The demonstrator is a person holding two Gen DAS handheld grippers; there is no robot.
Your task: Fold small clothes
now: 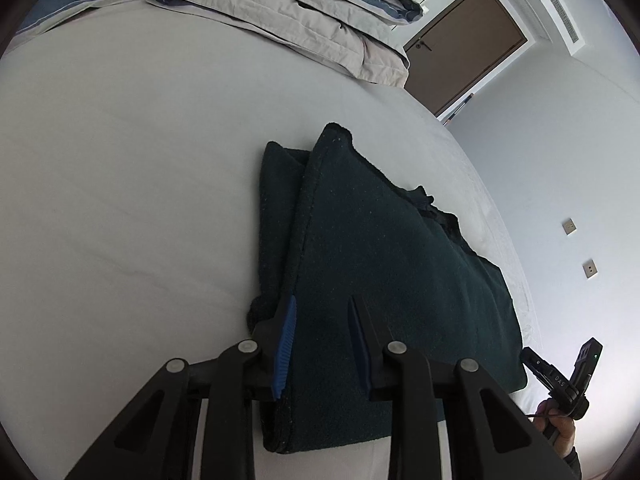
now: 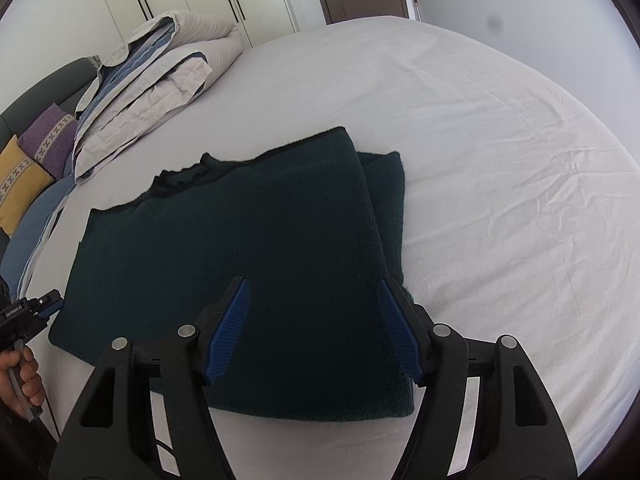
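- Dark green fleece, a folded garment (image 2: 256, 264), is lying flat on the white bed sheet (image 2: 500, 168), near the edge closest to the person, one narrower folded layer showing along its side.
- The left gripper (image 1: 322, 312) is hovering over one end of the garment, its blue-padded fingers (image 1: 285, 344) standing apart with the fleece showing between them; whether the pads are touching the cloth cannot be told.
- The right gripper (image 2: 314, 296) is poised over the other end, jaws spread wide above the fabric and pinching nothing.
- Each camera is catching the other tool at the frame's edge: a hand (image 2: 22, 376) is gripping the left tool's handle beside the garment's corner, and the second tool (image 1: 568, 372) is appearing just past the garment's far corner.
- A folded grey and blue duvet (image 2: 160, 80) is sitting well apart at the head of the bed, next to purple (image 2: 50, 136) and yellow (image 2: 16, 184) cushions.
- A brown door (image 1: 464, 48) is standing behind the bed.
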